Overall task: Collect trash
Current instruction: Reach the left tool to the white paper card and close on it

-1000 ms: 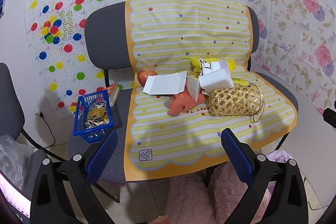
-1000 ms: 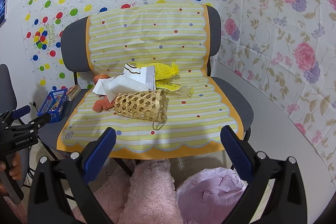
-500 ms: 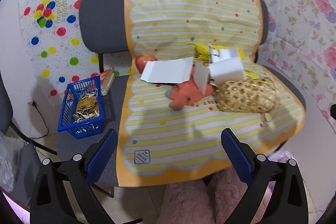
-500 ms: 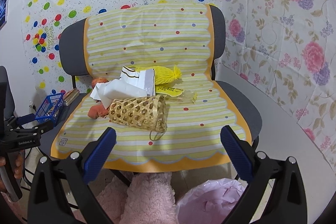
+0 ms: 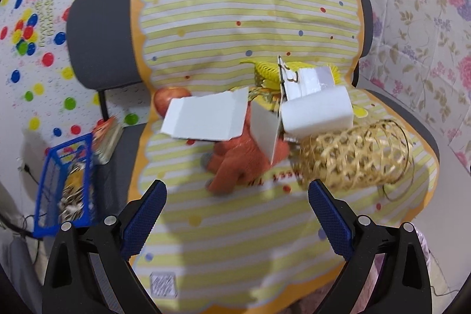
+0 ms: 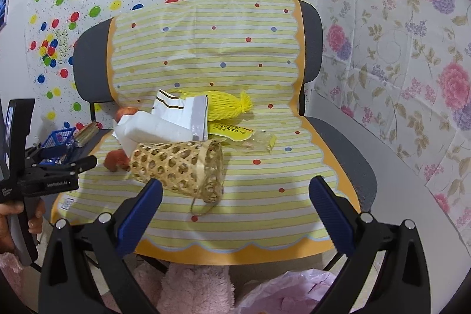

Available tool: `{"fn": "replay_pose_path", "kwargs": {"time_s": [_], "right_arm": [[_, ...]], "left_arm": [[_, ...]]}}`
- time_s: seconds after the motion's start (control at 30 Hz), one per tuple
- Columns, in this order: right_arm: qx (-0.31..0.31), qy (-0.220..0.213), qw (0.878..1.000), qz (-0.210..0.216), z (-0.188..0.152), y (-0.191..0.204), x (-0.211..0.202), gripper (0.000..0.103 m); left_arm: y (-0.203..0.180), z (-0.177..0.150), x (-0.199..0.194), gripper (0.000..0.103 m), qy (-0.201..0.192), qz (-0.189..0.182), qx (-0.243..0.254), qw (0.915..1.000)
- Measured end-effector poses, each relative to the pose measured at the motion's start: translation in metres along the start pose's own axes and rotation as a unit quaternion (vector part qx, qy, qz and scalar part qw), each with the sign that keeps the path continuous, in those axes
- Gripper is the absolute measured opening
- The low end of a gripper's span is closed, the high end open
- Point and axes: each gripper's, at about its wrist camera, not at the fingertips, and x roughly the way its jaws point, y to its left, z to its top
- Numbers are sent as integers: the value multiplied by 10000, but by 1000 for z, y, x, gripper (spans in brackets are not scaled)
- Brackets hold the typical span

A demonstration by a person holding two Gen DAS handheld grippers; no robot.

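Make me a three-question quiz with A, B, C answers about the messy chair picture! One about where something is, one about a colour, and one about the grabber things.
1. Where is the woven basket?
A. lying on its side on the chair's striped cover
B. on the floor
C. hanging on the wall

2. What colour is the small crate beside the striped cover?
A. green
B. blue
C. white

3. How are the left gripper and right gripper?
A. both open and empty
B. both squeezing paper
C. one holds the basket

Answers: 1 A, its open end faces sideways on the seat. 2 B, its mesh walls are blue. 3 A, their fingers stand wide apart with nothing between.
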Motion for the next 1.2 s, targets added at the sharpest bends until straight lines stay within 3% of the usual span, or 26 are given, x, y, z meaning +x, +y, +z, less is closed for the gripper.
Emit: {"fn": "replay_pose_path", "kwargs": {"time_s": [0.23,0.27,0.3,0.43,0.53,0.63,0.7,0.8,1.07,1.2], "right_arm": [[217,121,9997,52,0,-10,18,96],[201,111,9997,62,0,-10,19,88],[188,124,9997,85,1,-11,21,83],[167,183,9996,140,0,-12,25,77],[151,234,9995,160,-1,-12,27,70],[131,316,9992,222,-1,-12,29,58],[62,366,9990,254,-2,-8,28,49],[-48,357,9989,293,-3,-1,25,43],[79,329,9976,611,-2,6,23,43],[76,324,9962,807,-3,16,27,53]], "left_arm": [[-9,12,29,90,53,-205,120,9997],[-10,11,32,83,43,-223,149,9996],[-11,11,34,68,49,-254,166,9995],[-13,14,48,64,99,-363,183,9991],[-13,19,53,53,6,-508,199,9985],[-15,26,60,39,-44,-617,218,9978],[-13,28,62,18,-40,-701,181,9974],[-2,25,57,6,-9,-782,-42,9969],[33,0,2,4,-243,-517,-339,9978],[34,-16,-20,4,-263,-478,-371,9978]]}}
